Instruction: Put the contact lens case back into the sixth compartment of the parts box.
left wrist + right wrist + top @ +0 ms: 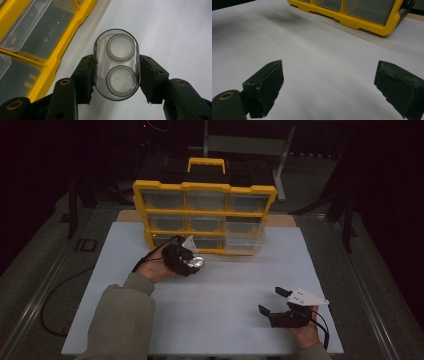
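The room beyond the table is dark in the high view, and little there can be made out; the person is cut off at the bottom edge, showing just sleeves and hands. The left gripper [116,75] pinches a clear oval case [116,63] between its pads, one pad on each long side; inside the case sit two round grey-rimmed discs, one above the other in the left gripper view, and what they are cannot be told. In the high view the case [196,262] shows as a small bright spot at the gripper's tip, just in front of the yellow organizer [204,215] and above the white board [210,295]. The organizer's clear-lidded compartments look dim, and their contents are too murky to make out; its black handle-end is partly lost in shadow. The right gripper [274,301] rests well apart near the board's front right, its jaws spread wide with nothing but bare board between them.
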Demonstrator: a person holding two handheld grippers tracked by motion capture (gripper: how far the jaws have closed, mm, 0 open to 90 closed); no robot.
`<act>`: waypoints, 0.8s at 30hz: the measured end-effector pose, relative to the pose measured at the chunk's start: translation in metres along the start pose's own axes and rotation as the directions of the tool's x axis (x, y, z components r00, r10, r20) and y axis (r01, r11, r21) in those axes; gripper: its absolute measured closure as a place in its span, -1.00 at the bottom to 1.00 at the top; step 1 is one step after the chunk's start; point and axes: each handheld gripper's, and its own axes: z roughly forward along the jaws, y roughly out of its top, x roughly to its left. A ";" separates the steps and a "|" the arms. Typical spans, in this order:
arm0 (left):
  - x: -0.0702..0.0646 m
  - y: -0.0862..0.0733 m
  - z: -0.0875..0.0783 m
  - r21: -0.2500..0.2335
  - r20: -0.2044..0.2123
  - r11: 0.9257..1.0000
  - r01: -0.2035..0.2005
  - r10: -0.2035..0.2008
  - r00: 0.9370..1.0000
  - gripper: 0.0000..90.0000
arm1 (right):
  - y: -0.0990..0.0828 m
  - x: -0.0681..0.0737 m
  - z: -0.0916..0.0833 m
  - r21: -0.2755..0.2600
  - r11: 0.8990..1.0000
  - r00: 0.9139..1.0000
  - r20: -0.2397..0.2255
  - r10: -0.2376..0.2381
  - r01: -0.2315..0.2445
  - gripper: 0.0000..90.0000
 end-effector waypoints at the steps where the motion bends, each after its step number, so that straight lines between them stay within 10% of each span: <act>1: 0.000 0.001 -0.001 0.002 -0.001 1.000 -0.002 0.002 1.000 0.10 | 0.000 0.000 0.000 0.000 1.000 1.000 0.000 0.000 0.000 -0.81; 24: 0.000 0.020 -0.019 -0.001 -0.001 0.998 -0.060 0.060 0.998 0.10 | 0.000 0.000 0.000 -0.001 1.000 1.000 -0.002 0.002 -0.002 -0.81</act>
